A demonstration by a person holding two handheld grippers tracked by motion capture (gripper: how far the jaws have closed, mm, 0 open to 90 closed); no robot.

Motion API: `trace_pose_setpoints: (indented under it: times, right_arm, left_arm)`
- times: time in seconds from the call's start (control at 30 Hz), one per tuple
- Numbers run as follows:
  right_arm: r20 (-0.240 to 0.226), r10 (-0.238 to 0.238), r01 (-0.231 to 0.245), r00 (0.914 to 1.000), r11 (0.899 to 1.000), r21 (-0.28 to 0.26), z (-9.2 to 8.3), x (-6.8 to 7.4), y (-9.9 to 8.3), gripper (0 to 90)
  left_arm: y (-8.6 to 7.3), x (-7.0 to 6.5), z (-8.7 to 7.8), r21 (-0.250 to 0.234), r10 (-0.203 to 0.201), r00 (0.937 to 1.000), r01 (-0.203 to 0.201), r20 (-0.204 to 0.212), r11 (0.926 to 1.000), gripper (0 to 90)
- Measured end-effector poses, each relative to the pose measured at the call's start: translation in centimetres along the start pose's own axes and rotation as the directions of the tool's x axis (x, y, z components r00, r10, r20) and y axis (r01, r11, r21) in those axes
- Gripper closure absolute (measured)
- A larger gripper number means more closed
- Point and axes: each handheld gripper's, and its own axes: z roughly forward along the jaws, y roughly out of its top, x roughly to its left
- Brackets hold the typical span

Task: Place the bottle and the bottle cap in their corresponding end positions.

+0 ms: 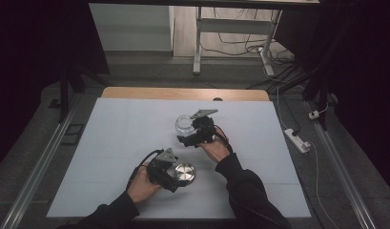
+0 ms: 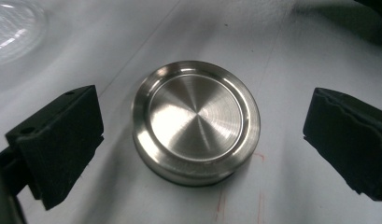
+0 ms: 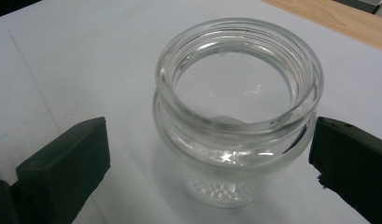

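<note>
A round brushed-metal lid (image 2: pixel 195 123) lies flat on the white table cover (image 2: pixel 282 56); the high view shows the lid (image 1: pixel 184 172) at the front centre. My left gripper (image 2: pixel 205 128) is open, with the lid between its two black pads (image 2: pixel 58 140) and a clear gap on each side. In the high view the left gripper (image 1: pixel 179 177) is held low over the table. A clear, empty glass jar (image 3: pixel 235 116) stands upright without a lid, seen in the high view (image 1: pixel 183 124) near the middle. My right gripper (image 3: pixel 212 154) is open around the jar, its right pad (image 3: pixel 352 158) close to the glass. Its body shows in the high view (image 1: pixel 187 136).
The white cover (image 1: pixel 116 143) spans most of the table, and a strip of bare wood (image 1: pixel 183 93) shows at the far edge. A power strip (image 1: pixel 297 140) lies on the floor to the right. Desk legs (image 1: pixel 197 43) and cables stand beyond the table.
</note>
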Motion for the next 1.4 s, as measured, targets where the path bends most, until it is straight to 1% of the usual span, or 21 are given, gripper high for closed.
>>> trace_pose_setpoints:
  times: [0.1,0.17,0.23,0.27,0.33,0.47,0.53,0.73,0.83,1.0,1.1,1.23,1.4]
  right_arm:
    - [0.005,-0.002,0.002,1.0000,1.000,-0.001,-0.5,0.3,-0.1,0.0]
    - [-0.011,0.008,-0.008,0.9999,1.000,-0.006,-0.8,0.4,-0.2,0.0]
    - [-0.017,0.016,-0.016,0.9997,1.000,-0.014,-1.2,0.5,-0.4,0.0]
    - [-0.014,0.014,-0.015,0.9998,1.000,-0.019,-1.4,0.6,-0.5,0.0]
    - [-0.010,0.009,-0.010,0.9999,1.000,-0.026,-2.0,0.8,-0.7,0.0]
    - [-0.003,0.002,-0.002,1.0000,0.999,-0.048,-3.0,1.1,-0.9,0.0]
    - [-0.001,-0.006,0.005,1.0000,0.999,-0.052,-3.3,1.4,-1.0,0.0]
    - [-0.006,-0.035,0.035,0.9994,0.999,-0.039,-4.0,2.1,-1.7,0.0]
    - [-0.014,-0.035,0.034,0.9993,0.999,-0.036,-4.3,2.3,-2.1,0.0]
    - [-0.027,-0.020,0.020,0.9994,0.999,-0.030,-4.9,2.7,-3.1,0.0]
    - [-0.036,0.000,-0.001,0.9993,1.000,-0.031,-5.3,2.8,-3.6,0.0]
    - [-0.035,-0.004,0.003,0.9994,0.999,-0.037,-5.9,3.0,-3.9,0.0]
    - [-0.039,-0.012,0.010,0.9992,0.999,-0.046,-6.8,3.5,-4.2,0.0]
  left_arm:
    - [0.0,0.0,-0.7,-0.003,-0.004,0.9999,0.004,-0.011,1.0000,0.0]
    - [0.0,0.1,-1.1,0.000,-0.012,0.9999,0.012,-0.012,0.9999,0.0]
    - [-0.1,0.0,-1.5,0.000,-0.018,0.9997,0.018,-0.016,0.9998,0.0]
    - [-0.1,0.0,-1.7,0.003,-0.012,0.9998,0.012,-0.019,0.9999,0.0]
    - [-0.2,0.0,-2.2,0.006,-0.016,0.9996,0.016,-0.023,0.9999,0.0]
    - [-0.3,0.2,-2.9,-0.009,-0.033,0.9991,0.033,-0.028,0.9994,0.0]
    - [-0.4,0.3,-3.3,-0.014,-0.032,0.9990,0.032,-0.031,0.9994,0.0]
    - [-1.0,0.4,-4.3,-0.022,-0.041,0.9986,0.040,-0.035,0.9989,0.0]
    - [-1.4,0.5,-4.8,-0.022,-0.039,0.9986,0.038,-0.036,0.9990,0.0]
    - [-2.0,0.3,-5.6,-0.037,-0.040,0.9979,0.038,-0.051,0.9986,0.0]
    - [-2.3,0.4,-6.1,-0.054,-0.056,0.9976,0.054,-0.041,0.9971,0.0]
    - [-2.6,0.4,-6.7,-0.066,-0.068,0.9968,0.065,-0.042,0.9957,0.0]
    - [-2.9,0.2,-7.3,-0.092,-0.070,0.9969,0.066,-0.036,0.9935,0.0]
